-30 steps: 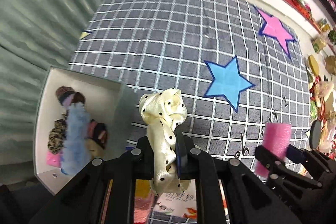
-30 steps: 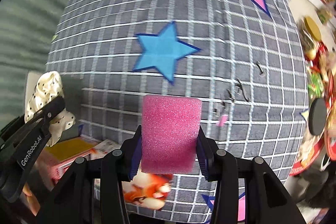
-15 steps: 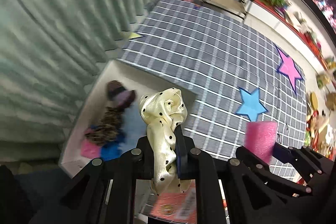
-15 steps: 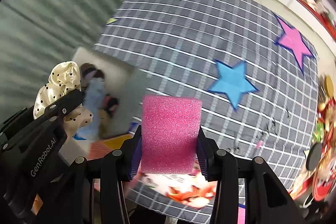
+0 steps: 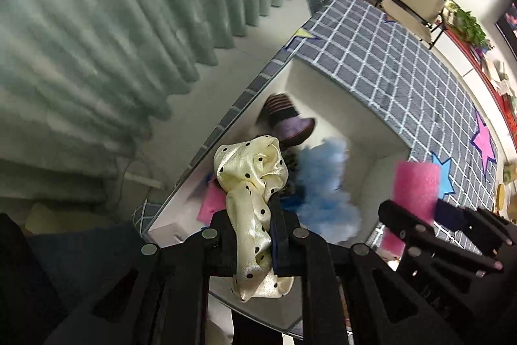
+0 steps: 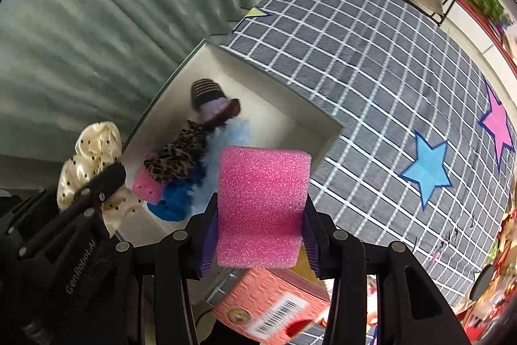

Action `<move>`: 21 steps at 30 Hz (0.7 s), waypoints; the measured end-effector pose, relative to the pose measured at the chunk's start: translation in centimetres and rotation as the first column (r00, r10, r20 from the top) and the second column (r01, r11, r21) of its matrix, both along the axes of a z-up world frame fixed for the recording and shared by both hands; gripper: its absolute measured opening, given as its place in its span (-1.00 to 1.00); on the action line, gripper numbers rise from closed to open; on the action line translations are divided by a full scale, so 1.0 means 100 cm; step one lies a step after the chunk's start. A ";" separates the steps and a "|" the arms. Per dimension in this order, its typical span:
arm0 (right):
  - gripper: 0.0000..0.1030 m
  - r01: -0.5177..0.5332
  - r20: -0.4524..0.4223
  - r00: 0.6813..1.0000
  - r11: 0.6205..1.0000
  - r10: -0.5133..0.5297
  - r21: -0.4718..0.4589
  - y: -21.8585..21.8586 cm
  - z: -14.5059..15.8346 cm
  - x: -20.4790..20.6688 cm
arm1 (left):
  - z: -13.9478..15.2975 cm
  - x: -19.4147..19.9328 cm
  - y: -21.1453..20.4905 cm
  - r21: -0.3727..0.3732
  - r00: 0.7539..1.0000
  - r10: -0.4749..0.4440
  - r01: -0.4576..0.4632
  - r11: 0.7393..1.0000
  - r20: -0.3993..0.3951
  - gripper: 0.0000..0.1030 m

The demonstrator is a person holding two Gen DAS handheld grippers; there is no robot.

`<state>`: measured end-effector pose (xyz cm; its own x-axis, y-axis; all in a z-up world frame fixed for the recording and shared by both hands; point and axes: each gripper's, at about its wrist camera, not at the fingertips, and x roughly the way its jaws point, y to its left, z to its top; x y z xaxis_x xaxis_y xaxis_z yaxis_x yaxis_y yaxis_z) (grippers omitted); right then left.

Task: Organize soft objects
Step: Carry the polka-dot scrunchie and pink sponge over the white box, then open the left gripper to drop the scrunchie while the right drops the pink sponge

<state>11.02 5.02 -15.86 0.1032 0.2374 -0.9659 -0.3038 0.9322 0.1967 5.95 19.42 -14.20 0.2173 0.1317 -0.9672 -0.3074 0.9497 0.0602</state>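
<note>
Step in hand: carrying two soft things to the white box, which already holds several soft pieces, so the sorting looks well along.
Left gripper: jaws clamped tight on the cream dotted scrunchie, at frame centre, in front of the box's near end.
Right gripper: jaws pressed on both sides of the pink sponge, lower centre, in front of the box's near right corner.
Pose: both grippers point steeply down, side by side.
Next move: probably bring each over the box's open space, then part the jaws.
</note>
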 end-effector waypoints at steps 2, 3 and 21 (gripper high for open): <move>-0.09 -0.005 -0.010 1.000 1.000 0.005 -0.001 0.008 -0.004 0.002 | -0.008 -0.003 0.004 0.008 1.000 0.008 -0.008 1.000 -0.011 -0.71; -0.09 -0.008 -0.014 1.000 1.000 0.008 -0.002 0.012 -0.007 0.003 | -0.012 -0.004 0.005 0.011 1.000 0.010 -0.010 1.000 -0.017 -0.71; -0.09 -0.022 -0.082 0.997 0.995 0.014 -0.099 0.047 -0.063 0.033 | -0.073 -0.001 0.017 0.000 0.993 0.001 -0.001 1.000 -0.119 -0.71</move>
